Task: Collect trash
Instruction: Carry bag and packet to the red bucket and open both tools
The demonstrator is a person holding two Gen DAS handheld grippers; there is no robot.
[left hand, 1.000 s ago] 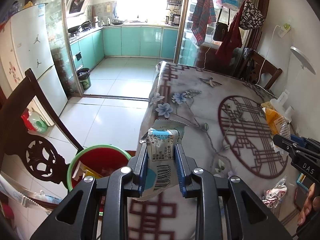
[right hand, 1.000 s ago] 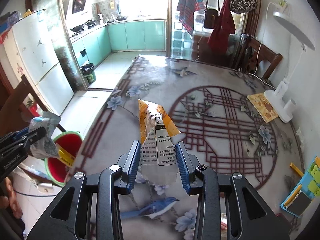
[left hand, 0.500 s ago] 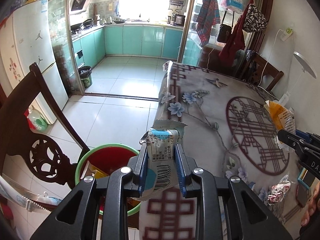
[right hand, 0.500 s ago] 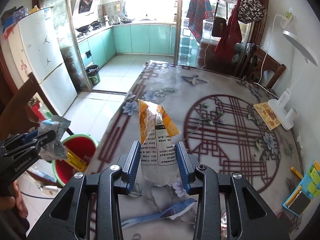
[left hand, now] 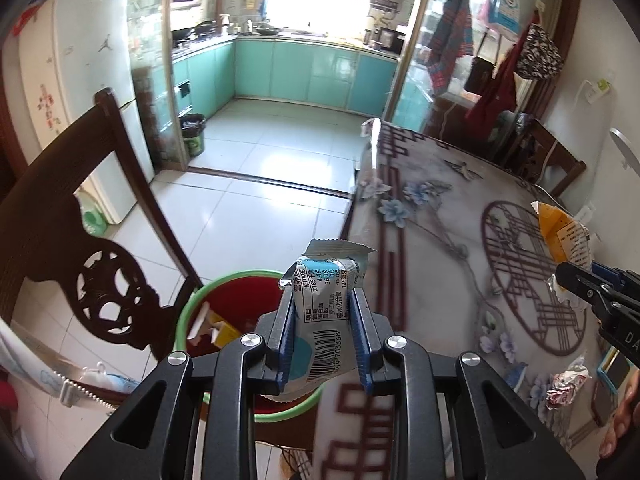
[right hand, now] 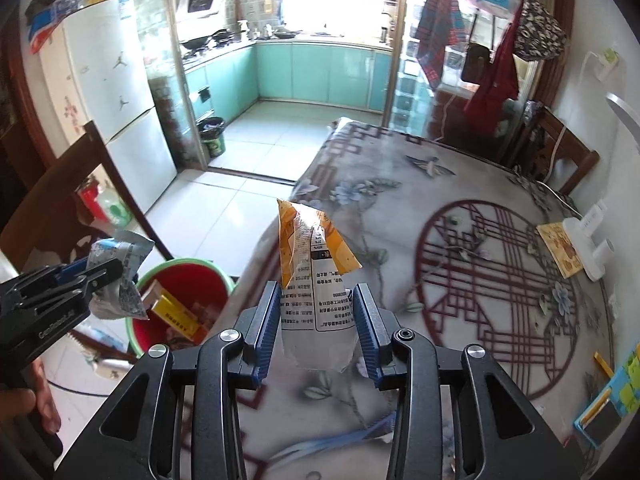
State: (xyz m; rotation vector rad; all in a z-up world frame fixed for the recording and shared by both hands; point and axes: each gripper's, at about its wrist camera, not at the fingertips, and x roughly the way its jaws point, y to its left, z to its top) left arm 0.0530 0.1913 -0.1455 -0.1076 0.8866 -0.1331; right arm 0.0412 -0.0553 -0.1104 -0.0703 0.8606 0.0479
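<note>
My left gripper (left hand: 323,300) is shut on a crumpled silver-and-blue snack wrapper (left hand: 326,292), held over the table's left edge, right beside and above a red bucket with a green rim (left hand: 236,280) on the floor. The bucket holds a yellow box (left hand: 226,330). My right gripper (right hand: 316,300) is shut on an orange-and-white snack packet (right hand: 316,264) above the floral tablecloth (right hand: 460,280). In the right wrist view the left gripper (right hand: 104,270) and its wrapper (right hand: 120,276) hang at the left, over the bucket (right hand: 188,276). A crumpled red-and-white wrapper (left hand: 566,382) lies on the table.
A dark carved wooden chair (left hand: 80,248) stands left of the bucket. A white lamp base (right hand: 592,240) and a yellow card (right hand: 560,250) sit at the table's far right. A blue tray (right hand: 612,396) lies at the near right corner. Tiled floor leads to the kitchen.
Both grippers have moved to the left with their wrappers. The red bucket now sits closer under the left gripper, and the table has slid right in both views.
</note>
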